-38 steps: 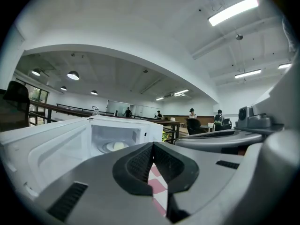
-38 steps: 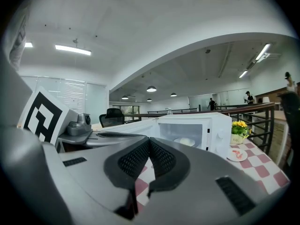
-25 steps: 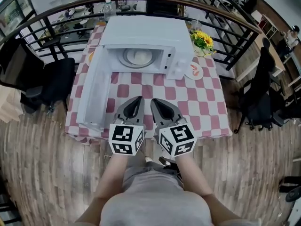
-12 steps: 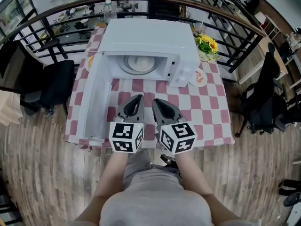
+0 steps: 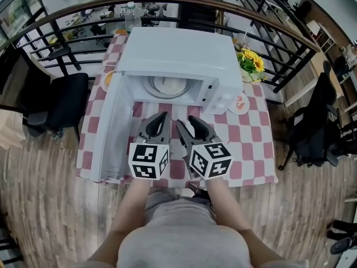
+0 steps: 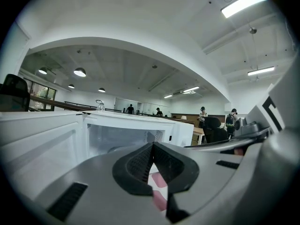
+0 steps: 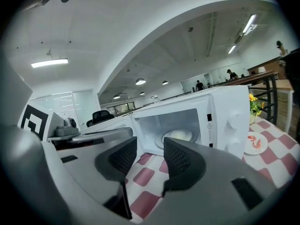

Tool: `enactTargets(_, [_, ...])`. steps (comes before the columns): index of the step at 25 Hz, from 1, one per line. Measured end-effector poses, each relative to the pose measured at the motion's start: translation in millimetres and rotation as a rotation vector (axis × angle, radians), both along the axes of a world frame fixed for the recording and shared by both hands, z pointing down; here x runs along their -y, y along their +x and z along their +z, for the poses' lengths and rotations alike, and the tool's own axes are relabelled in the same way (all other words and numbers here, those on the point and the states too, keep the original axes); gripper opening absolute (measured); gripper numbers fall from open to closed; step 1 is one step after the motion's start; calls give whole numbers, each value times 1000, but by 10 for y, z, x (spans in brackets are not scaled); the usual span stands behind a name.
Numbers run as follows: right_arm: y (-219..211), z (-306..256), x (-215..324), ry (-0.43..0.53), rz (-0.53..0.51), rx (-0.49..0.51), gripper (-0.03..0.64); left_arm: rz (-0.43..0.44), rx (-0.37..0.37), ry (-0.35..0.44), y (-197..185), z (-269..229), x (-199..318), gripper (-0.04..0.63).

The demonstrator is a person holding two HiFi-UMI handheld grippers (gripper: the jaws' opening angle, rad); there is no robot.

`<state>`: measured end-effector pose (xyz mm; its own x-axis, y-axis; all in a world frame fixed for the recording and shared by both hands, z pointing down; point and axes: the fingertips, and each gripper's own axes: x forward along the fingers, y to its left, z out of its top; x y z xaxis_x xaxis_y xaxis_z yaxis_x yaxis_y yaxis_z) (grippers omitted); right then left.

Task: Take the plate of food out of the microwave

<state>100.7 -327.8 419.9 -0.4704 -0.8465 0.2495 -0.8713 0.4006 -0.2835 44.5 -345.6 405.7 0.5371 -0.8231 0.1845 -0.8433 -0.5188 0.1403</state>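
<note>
Microwave (image 5: 178,54) on the checked table (image 5: 245,144), its door (image 5: 109,133) swung open to the left, cavity facing near. The plate of food (image 5: 167,84), round and lying flat, sits inside. Flowers (image 5: 252,62) and a small plate (image 5: 240,102) stand to the right. Left gripper (image 5: 163,117): jaws together, empty. Right gripper (image 5: 187,121): jaws opening, nothing held.

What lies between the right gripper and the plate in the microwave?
Right gripper view: only bare checkered tablecloth before the open microwave. The right gripper, jaws opening, is empty.
</note>
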Motion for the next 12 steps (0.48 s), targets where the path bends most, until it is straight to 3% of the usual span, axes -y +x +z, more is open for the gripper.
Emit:
enactTargets(4, [-2,92,167,-35,16,27,235,-12,4,-8,-52,36,130,2])
enactTargets(7, [21,157,285,-55,55,61,236,-20,6,-16,-92,75,205,2])
enactTargets(12, [70,309,509,-110,144,206,250,-25,17,-31,-140,164,301,2])
